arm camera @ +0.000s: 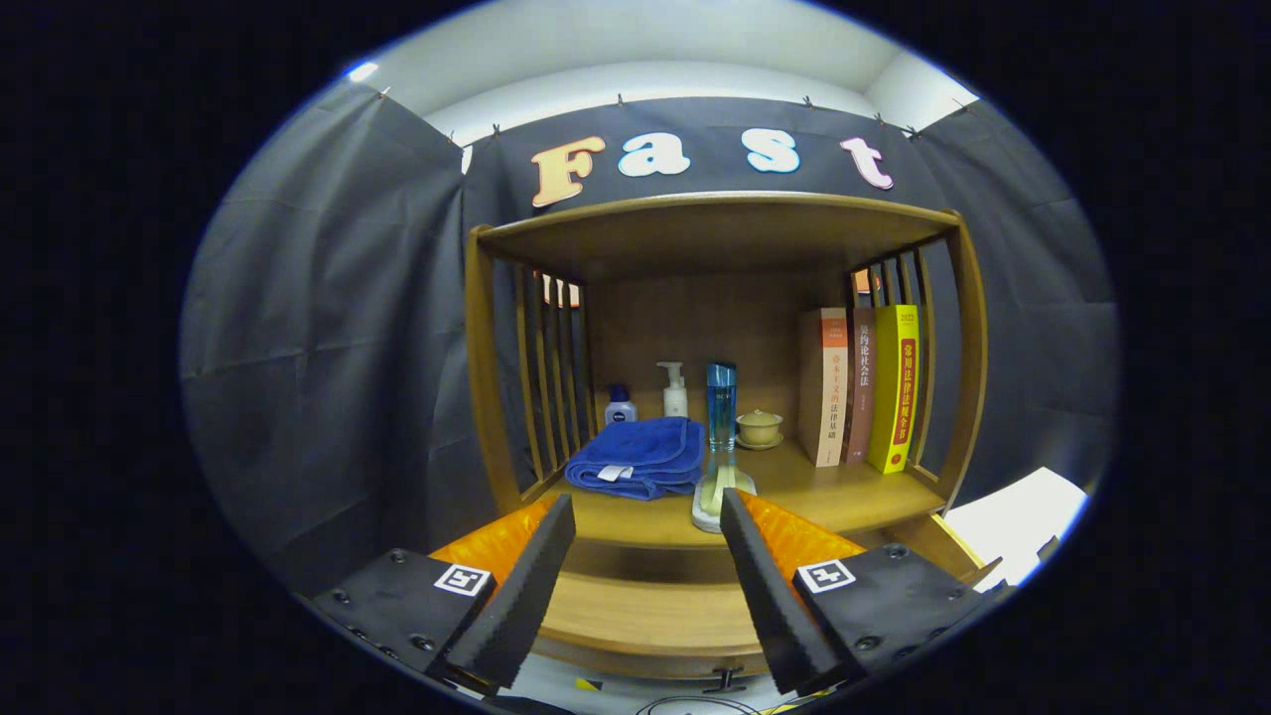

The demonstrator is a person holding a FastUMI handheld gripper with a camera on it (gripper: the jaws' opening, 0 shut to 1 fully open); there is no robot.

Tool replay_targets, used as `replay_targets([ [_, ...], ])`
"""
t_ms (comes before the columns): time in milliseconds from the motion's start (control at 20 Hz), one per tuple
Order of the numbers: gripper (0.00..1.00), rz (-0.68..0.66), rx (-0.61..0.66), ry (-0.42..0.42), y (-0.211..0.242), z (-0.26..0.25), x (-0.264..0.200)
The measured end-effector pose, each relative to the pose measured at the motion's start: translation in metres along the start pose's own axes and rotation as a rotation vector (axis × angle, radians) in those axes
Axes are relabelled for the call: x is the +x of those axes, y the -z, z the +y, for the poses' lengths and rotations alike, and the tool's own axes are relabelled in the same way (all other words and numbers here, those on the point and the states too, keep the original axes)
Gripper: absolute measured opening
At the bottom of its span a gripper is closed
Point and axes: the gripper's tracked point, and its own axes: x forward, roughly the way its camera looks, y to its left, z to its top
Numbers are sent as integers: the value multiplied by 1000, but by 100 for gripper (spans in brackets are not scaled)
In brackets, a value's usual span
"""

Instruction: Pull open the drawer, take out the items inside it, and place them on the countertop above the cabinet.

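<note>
Drawer: pulled open below the countertop, lying between and under the fingers; its contents cannot be made out. Gripper: fingers spread wide, holding nothing. On the countertop just ahead: blue towel at 11 o'clock, tall blue bottle at 1 o'clock. Books stand upright at 2 o'clock.

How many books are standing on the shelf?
3, upright in a row at the shelf's right end, beyond the open gripper: a tan book, a thin brown book, then a yellow book outermost. None looks hidden.
</note>
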Motion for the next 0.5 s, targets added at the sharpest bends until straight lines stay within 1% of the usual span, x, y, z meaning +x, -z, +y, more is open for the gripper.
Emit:
replay_targets([
  [200, 97, -58, -23, 40, 12, -7, -39],
  [500, 97, -83, -49, 112, 42, -23, -66],
])
